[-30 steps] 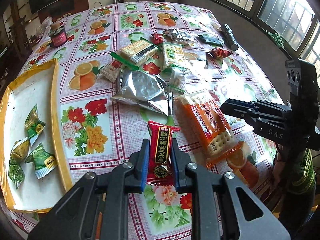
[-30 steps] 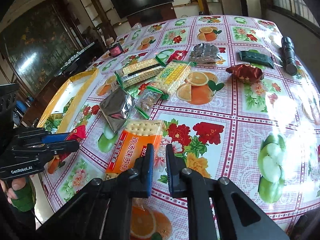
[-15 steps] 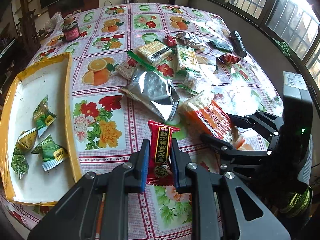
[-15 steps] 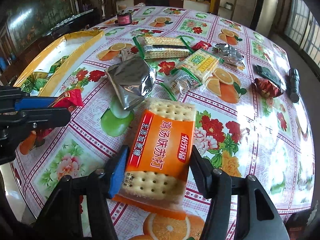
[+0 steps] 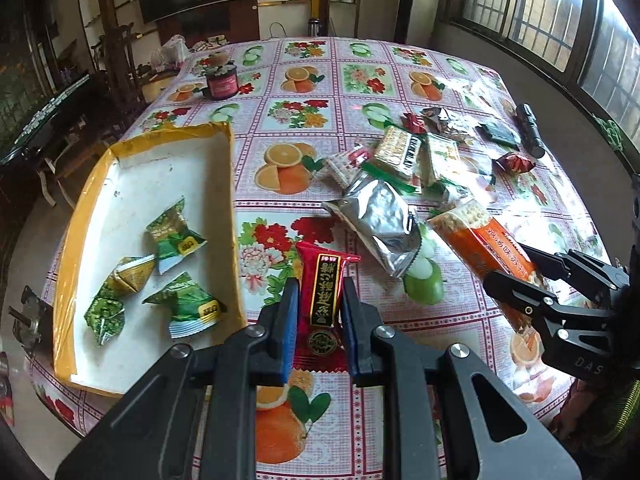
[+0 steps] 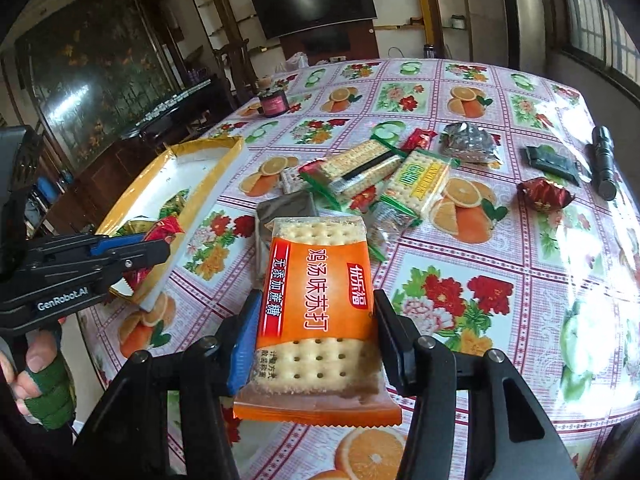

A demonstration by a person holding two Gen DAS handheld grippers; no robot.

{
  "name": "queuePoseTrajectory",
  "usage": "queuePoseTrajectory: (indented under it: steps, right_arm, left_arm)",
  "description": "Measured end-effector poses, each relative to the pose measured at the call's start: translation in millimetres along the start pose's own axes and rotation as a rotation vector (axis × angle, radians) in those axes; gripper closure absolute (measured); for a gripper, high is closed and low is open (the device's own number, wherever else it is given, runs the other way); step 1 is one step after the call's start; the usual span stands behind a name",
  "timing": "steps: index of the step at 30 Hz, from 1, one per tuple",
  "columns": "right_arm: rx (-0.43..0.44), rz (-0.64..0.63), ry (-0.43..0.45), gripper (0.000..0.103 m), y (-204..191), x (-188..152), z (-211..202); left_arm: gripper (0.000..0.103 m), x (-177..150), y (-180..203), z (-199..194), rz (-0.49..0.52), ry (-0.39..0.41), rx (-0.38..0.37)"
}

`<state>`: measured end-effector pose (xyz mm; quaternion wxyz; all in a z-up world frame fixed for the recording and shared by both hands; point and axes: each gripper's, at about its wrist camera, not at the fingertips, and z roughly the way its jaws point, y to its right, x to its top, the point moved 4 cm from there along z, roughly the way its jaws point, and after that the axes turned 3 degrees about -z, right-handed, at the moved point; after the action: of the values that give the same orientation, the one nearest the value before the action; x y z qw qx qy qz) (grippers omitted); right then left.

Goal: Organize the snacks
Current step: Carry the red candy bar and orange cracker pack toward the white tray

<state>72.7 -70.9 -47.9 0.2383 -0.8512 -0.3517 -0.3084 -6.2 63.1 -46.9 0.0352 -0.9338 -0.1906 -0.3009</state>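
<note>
The left gripper [image 5: 319, 312] has its blue-padded fingers [image 5: 287, 320] clamped on a red snack packet [image 5: 322, 294], pads pressing both long edges, the packet standing upright between them above the table [image 5: 352, 88]; in the right wrist view the same gripper [image 6: 160, 246] shows from the side, the red packet's crinkled end poking past its tips over the rim of the yellow tray [image 6: 208, 188]. The right gripper [image 6: 316, 320] grips an orange cracker pack [image 6: 320, 308] by its two long sides, fingers [image 6: 244, 336] set wide against the wrapper, the pack lifted and tilted clear of the cloth; from the left wrist view that pack [image 5: 484, 240] slants out of the right gripper [image 5: 516, 268] at the picture's right edge. Just beyond the orange pack lies a silver foil pouch [image 5: 380, 216]; behind it a loose heap of green-edged cracker packs [image 6: 368, 168] overlap each other. Further right sit a dark red wrapped sweet [image 6: 542, 196], a dark green packet [image 6: 554, 162] and a black torch [image 6: 604, 160], each apart from the heap. The tray holds green wrapped snacks [image 5: 176, 232] on its white floor; a pink-labelled jar [image 5: 221, 82] stands at the table's far side. A gloved hand [image 6: 40, 376] shows at the lower left.
</note>
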Motion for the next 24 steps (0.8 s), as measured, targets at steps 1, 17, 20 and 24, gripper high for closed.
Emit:
queuePoseTrajectory:
  steps: [1,17,20,24]
  right_arm:
    - [0.015,-0.004,0.0,0.05,-3.9,1.9,1.6]
    - [0.169,-0.06,0.021,0.05,-58.4,31.6,17.6]
    - [0.189,-0.081,0.017,0.05,-69.7,36.6,23.5]
    - [0.215,-0.109,0.011,0.05,-86.2,43.9,33.2]
  left_arm:
    - [0.081,0.3,-3.7,-0.5,-0.007,0.003,0.008]
    - [0.081,4.0,-63.2,-9.0,-0.106,0.05,0.146]
    - [0.081,3.4,-71.2,-9.6,-0.118,0.053,0.159]
    - [0.081,1.8,-82.6,-7.7,-0.135,0.049,0.173]
